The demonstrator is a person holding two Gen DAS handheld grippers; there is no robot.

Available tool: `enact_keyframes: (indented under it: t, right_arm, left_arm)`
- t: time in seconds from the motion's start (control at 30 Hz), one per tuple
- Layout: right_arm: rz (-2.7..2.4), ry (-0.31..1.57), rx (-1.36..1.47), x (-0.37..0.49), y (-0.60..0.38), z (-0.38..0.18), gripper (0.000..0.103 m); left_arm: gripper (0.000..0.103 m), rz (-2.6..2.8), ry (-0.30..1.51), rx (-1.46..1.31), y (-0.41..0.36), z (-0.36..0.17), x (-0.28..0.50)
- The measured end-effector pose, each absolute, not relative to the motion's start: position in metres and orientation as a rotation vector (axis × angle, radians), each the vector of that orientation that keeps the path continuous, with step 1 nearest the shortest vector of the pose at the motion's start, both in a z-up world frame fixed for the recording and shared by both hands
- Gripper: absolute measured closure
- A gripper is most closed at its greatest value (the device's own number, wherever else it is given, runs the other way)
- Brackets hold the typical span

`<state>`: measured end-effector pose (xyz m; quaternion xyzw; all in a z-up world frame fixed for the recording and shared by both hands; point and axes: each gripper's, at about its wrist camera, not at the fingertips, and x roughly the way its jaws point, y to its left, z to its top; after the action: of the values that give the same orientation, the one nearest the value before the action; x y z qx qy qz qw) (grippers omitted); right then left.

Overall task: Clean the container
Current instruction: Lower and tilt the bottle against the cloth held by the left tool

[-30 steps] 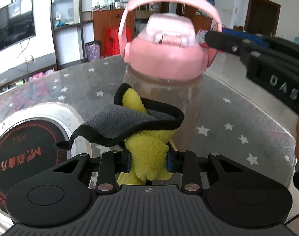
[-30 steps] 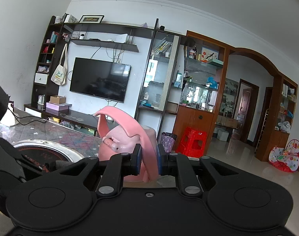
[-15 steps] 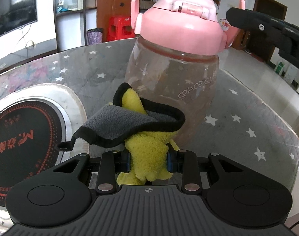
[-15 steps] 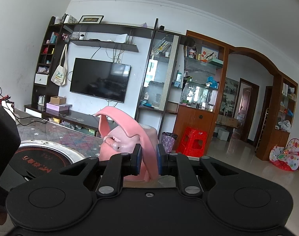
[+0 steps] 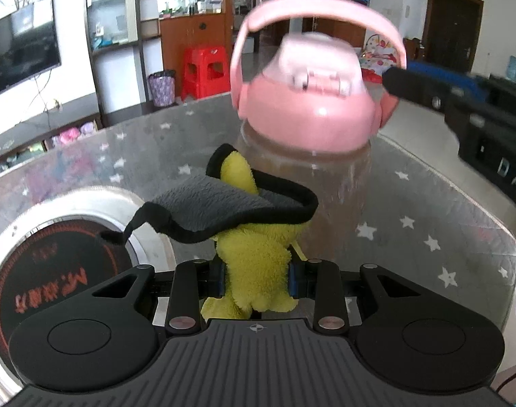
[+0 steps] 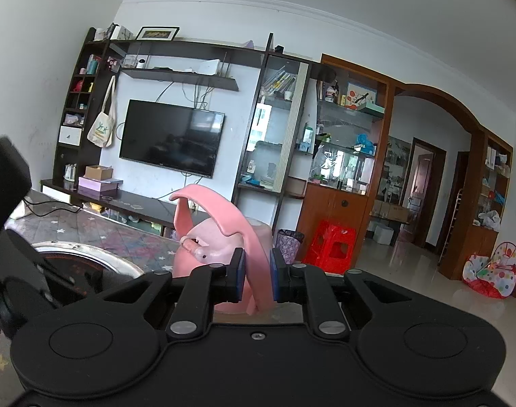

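Note:
A clear water bottle (image 5: 339, 183) with a pink lid (image 5: 309, 112) and pink carry handle (image 5: 319, 6) stands on the star-patterned table. My left gripper (image 5: 256, 279) is shut on a yellow and grey cloth (image 5: 251, 224) that rests against the bottle's side. My right gripper (image 6: 256, 276) is shut on the pink handle (image 6: 254, 254) at the lid's right side; it shows in the left wrist view (image 5: 427, 84) too. The lid (image 6: 210, 251) shows in the right wrist view.
A round induction cooker (image 5: 54, 264) is set in the table (image 5: 427, 210) at the left. The table edge curves off at the right. A red stool (image 5: 207, 71) and cabinets stand on the floor behind.
The left gripper with the cloth has risen up the bottle's side after dipping low half a second ago. The right gripper keeps its hold on the handle.

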<state>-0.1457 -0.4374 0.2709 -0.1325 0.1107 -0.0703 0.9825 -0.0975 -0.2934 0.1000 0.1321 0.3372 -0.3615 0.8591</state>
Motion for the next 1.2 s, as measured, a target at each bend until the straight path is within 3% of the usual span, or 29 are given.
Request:
enact_keyframes:
  t: [1.2]
  right_arm:
    - [-0.184,0.203,-0.32,-0.135,-0.457,0.274,0.092]
  left_arm:
    - [0.071,-0.854,0.787,0.287,-0.319,0.054,-0.105]
